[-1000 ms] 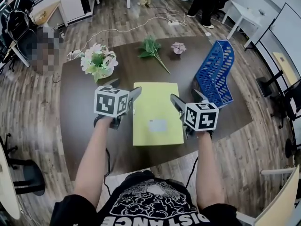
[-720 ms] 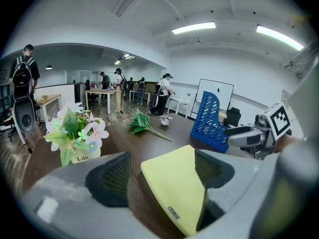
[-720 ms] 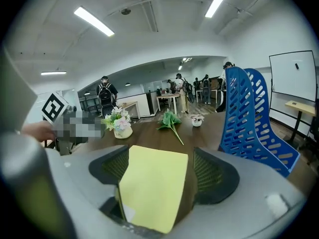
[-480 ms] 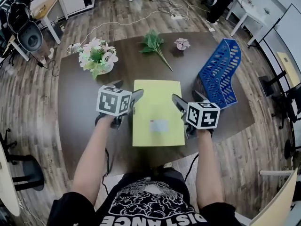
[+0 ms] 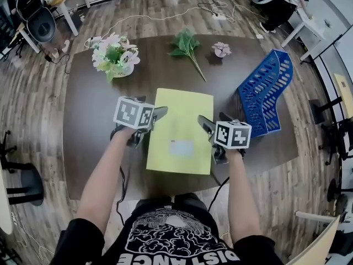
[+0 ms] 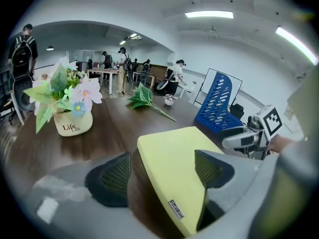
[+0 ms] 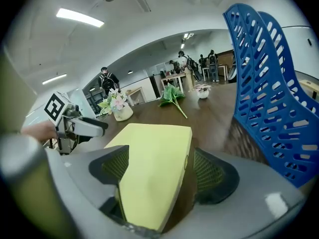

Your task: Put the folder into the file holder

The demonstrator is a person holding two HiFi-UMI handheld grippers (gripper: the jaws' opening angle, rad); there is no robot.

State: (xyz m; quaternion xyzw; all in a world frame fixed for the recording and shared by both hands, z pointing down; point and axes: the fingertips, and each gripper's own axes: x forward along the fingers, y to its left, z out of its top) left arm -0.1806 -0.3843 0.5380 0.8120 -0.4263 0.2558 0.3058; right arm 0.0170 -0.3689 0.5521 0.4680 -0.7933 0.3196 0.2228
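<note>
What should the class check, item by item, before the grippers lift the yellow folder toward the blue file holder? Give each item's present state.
1. Left gripper has its jaws apart with the folder's edge between them: ok.
2. Right gripper has its jaws apart over the opposite edge: ok.
3. Folder gripped: not ok, neither gripper is shut on it.
4. Folder lies flat on the table with nothing on top: ok.
5. File holder stands on the table to the folder's right, with bare table between them: ok.
6. File holder's slots free: cannot tell, since its inside shows only partly.
</note>
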